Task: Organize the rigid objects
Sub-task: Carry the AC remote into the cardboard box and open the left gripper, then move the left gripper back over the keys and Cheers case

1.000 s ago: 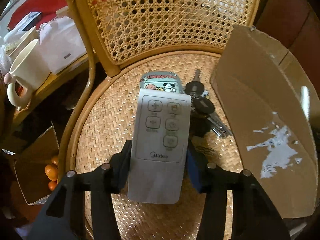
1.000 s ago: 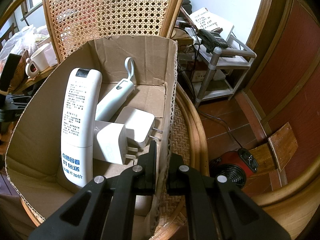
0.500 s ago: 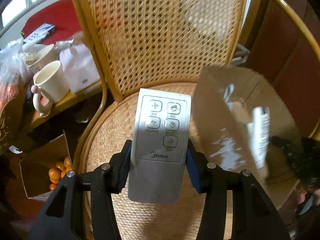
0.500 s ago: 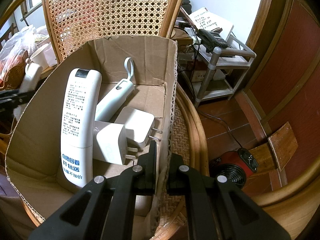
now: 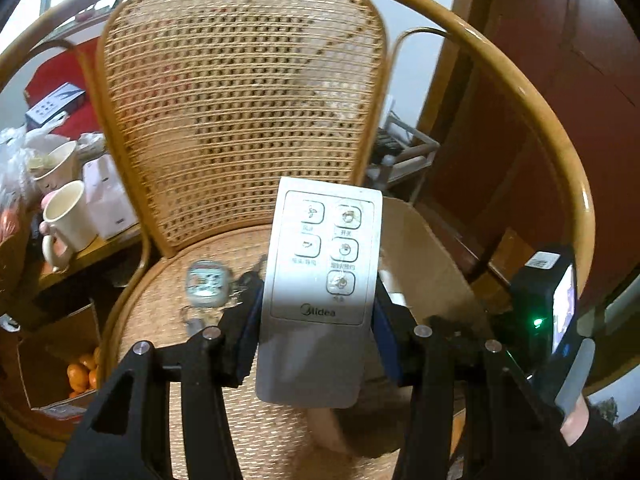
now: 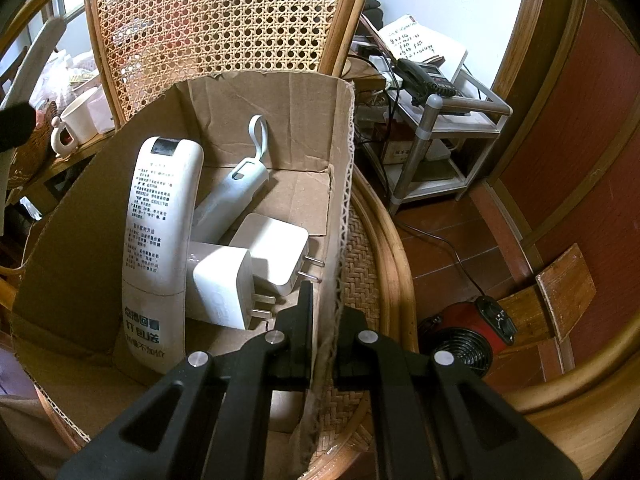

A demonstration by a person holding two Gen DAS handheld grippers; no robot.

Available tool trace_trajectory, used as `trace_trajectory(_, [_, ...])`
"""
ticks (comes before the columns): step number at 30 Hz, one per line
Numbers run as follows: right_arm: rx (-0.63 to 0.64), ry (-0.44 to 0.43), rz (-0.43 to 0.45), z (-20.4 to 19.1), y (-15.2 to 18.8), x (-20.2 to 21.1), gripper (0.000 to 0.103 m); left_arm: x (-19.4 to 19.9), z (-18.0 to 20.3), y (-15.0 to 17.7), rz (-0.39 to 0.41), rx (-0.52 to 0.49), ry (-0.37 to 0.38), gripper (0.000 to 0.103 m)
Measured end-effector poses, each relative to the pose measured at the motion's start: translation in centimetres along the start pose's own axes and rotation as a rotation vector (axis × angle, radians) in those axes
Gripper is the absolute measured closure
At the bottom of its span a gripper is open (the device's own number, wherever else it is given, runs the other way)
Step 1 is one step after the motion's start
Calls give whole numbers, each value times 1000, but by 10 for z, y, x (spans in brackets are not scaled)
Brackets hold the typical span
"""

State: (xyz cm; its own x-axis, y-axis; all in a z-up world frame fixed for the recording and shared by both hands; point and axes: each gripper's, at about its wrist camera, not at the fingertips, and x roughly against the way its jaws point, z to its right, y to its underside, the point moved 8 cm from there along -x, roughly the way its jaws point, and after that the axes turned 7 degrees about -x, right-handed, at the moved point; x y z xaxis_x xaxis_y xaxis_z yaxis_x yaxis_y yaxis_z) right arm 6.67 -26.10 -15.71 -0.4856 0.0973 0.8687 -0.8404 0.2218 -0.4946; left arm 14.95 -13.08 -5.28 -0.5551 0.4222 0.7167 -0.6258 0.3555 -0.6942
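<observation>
The left gripper (image 5: 318,320) pinches a flat grey fan remote (image 5: 320,292) by its two long edges, a little below the middle, holding it upright in the air above the cane chair seat (image 5: 160,304). It looks like a thin, stiff, light plastic slab with smooth, probably slippery faces; the blue pads on the edges seem the right hold, since a grip nearer one end would likely let it swing. It should survive being set down, though it is better lowered than dropped.

The right gripper (image 6: 322,332) has its fingers (image 6: 306,312) pressed together on the right wall of the cardboard box (image 6: 280,96), one inside and one outside, apparently steadying it.

Count in the box: one long white remote (image 6: 160,240) lying along the left side, two white plug adapters (image 6: 224,284) side by side and touching, and one pale blue gadget with a loop (image 6: 236,188) towards the far wall. Four things, with bare floor on the near side.

On the seat, blurred: one small printed tin (image 5: 206,282) and a dark bunch beside it, possibly keys.
</observation>
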Motion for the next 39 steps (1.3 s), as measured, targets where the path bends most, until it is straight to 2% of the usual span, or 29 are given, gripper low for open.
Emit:
trace_trajectory(9, [-3,0,6,-1,-3,-1,95,-32,30,1,-64,-1,35,54])
trace_trajectory(17, [-2,0,7,-1,-3,-1,95,-43,36,11,-113,-1,43,54])
trace_trajectory(20, [-3,0,6,-1,-3,-1,95,-43,31,12,-108,16,32,53])
trace_trajectory(21, [-4,0,7,-1,-3,-1,95,-41,29,11,-99,16,34,52])
trace_trajectory(24, [-3,0,7,-1,-3,-1,95,-33,27,6,-62,8,10,29])
trace_trajectory(27, [-6,-2,5,-1,-3,-1,95,-31,26,4,-60,-10,-2,24])
trace_trajectory(31, [-5,-1,5,-2,-4,-4,95,-34,14,6,-84,-4,-47,13])
trace_trajectory(39, [-5,-2,5,-1,-4,-2,95,-35,-25,8,-81,16,-144,7])
